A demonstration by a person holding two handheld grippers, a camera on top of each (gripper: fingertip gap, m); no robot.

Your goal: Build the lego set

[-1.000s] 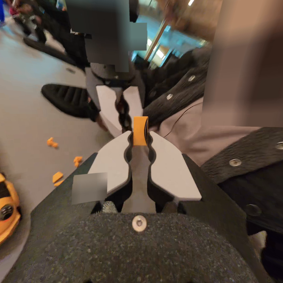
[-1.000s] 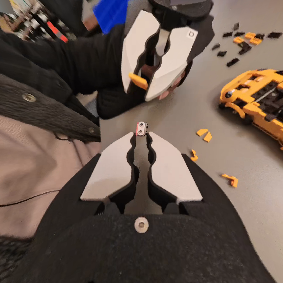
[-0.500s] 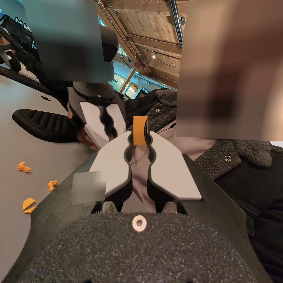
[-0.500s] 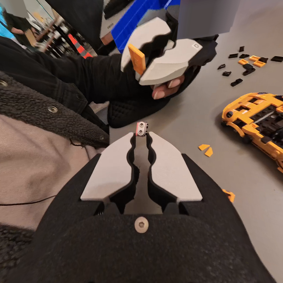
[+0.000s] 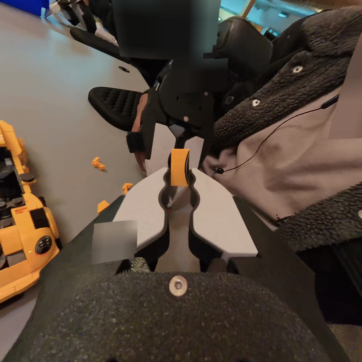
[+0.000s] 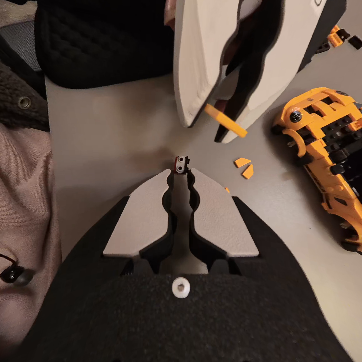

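Orange flat tile (image 5: 179, 170) is clamped in the left gripper (image 5: 179, 173) jaws.
Grey studded piece (image 6: 181, 164) is pinched by the right gripper (image 6: 180, 171); yellow car (image 6: 323, 156) is seen at 3 o'clock.

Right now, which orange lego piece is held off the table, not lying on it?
The flat orange plate clamped between the left gripper fingers; the two orange wedges lie loose on the table.

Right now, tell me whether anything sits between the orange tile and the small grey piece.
Nothing visible does. The left gripper holds the orange tile above the grey piece pinched in the right gripper; only bare table shows in the gap.
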